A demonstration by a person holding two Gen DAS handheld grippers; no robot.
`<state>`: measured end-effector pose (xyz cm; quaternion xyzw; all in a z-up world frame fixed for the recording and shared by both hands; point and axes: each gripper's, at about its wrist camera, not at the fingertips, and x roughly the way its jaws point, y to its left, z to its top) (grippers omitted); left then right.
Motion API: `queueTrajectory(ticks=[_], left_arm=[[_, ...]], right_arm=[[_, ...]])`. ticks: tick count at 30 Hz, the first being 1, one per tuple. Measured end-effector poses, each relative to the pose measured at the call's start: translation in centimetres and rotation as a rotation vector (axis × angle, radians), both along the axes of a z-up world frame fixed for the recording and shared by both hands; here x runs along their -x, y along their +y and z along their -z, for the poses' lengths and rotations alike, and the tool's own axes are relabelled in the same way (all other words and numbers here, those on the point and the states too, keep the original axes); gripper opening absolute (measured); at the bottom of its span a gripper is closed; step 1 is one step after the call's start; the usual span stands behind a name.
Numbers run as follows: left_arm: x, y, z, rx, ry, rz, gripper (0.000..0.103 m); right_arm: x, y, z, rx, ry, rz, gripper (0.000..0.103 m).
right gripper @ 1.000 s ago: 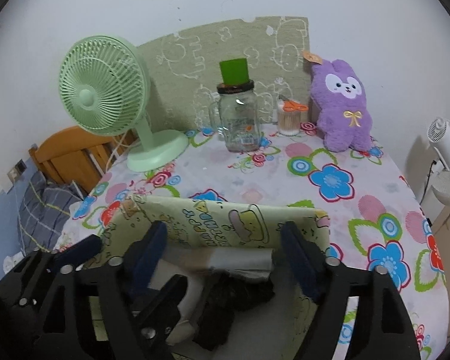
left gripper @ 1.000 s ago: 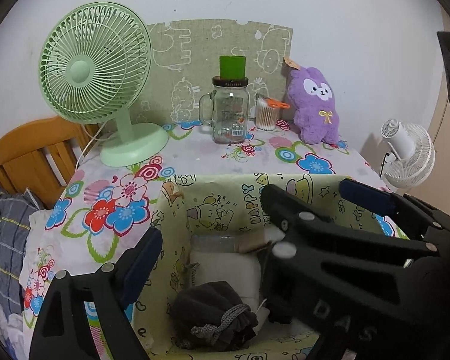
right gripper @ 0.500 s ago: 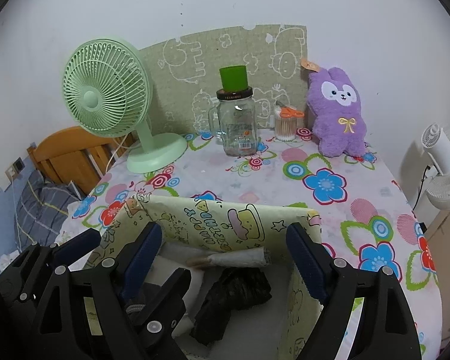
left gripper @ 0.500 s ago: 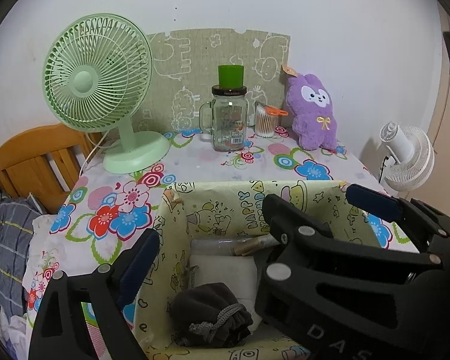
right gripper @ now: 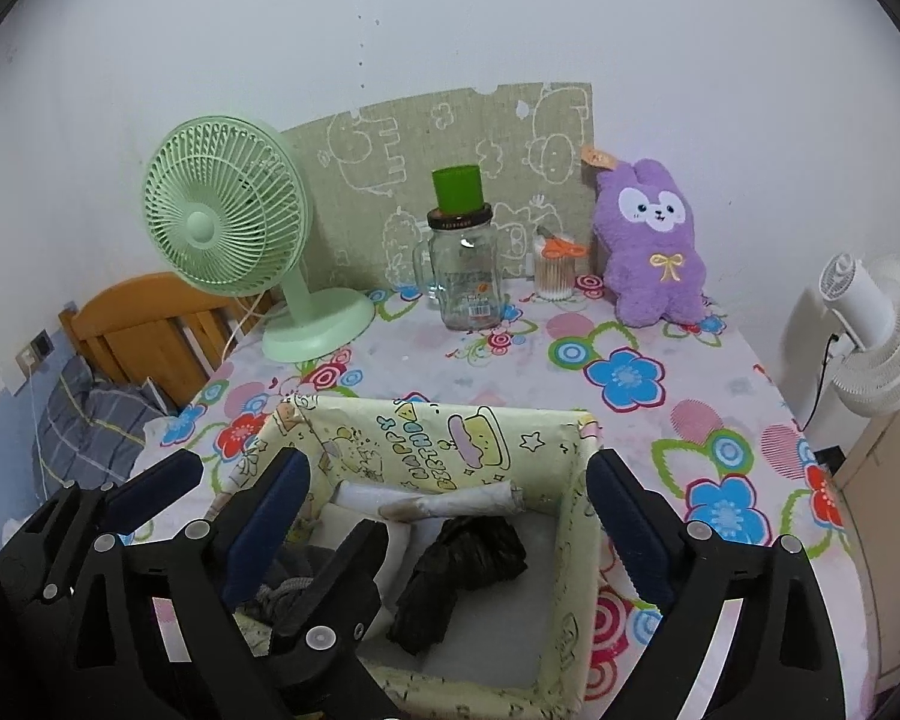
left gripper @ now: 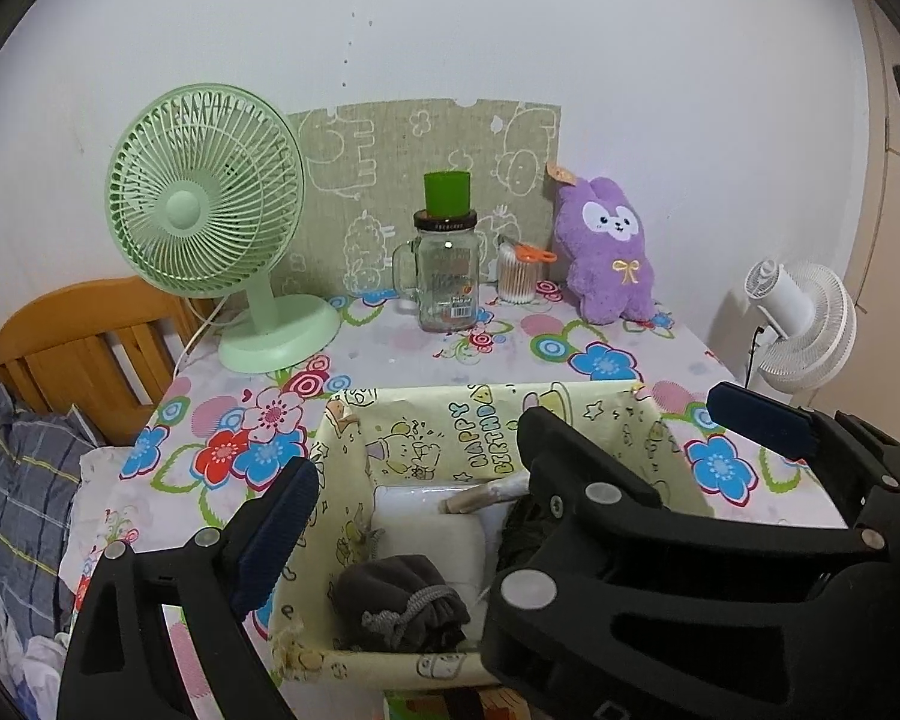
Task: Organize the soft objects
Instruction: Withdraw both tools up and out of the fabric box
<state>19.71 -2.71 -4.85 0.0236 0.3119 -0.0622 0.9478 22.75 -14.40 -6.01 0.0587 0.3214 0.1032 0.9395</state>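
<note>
Purple plush toy (right gripper: 654, 246) on bench judged light, squashy, best pinched mid-body; right gripper (right gripper: 444, 522) jaws opening, empty; left gripper (left gripper: 510, 492) released.

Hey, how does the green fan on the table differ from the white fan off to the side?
The green fan stands on the flowered table, at its back left; the white fan stands beyond the table's right edge. The green fan shows its front grille and faces the camera; the white fan shows its motor housing and back and faces away. The green fan rises on a stalk from a round base; the white fan's base is hidden. Both have round wire-style cages.
</note>
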Motion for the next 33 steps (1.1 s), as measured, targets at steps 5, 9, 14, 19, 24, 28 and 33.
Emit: queueTrajectory(ticks=[5, 9, 14, 19, 24, 28, 33], left_arm=[[1.2, -0.2, -0.7, -0.002, -0.019, -0.003, 0.095], [2.3, -0.5, -1.3, -0.008, -0.039, -0.009, 0.095], [3.6, -0.7, -2.0, -0.005, -0.058, -0.010, 0.095], [4.8, -0.9, -2.6, -0.007, -0.077, -0.014, 0.095], [5.8, -1.1, -2.7, -0.004, -0.086, -0.014, 0.095], [6.5, -1.3, -2.5, -0.005, -0.084, -0.010, 0.095], [7.8, -1.6, -2.4, -0.010, -0.098, -0.007, 0.095]], right_arm=[[1.5, -0.4, -0.9, 0.000, -0.021, 0.012, 0.098], [2.6, -0.7, -1.6, -0.002, -0.039, 0.017, 0.098], [3.9, -1.1, -2.4, 0.003, -0.057, 0.019, 0.100], [5.2, -1.4, -3.0, 0.006, -0.073, 0.021, 0.100], [6.3, -1.6, -3.1, 0.018, -0.078, 0.031, 0.100], [7.2, -1.9, -3.0, 0.017, -0.075, 0.036, 0.100], [8.6, -2.2, -3.0, 0.023, -0.088, 0.045, 0.100]])
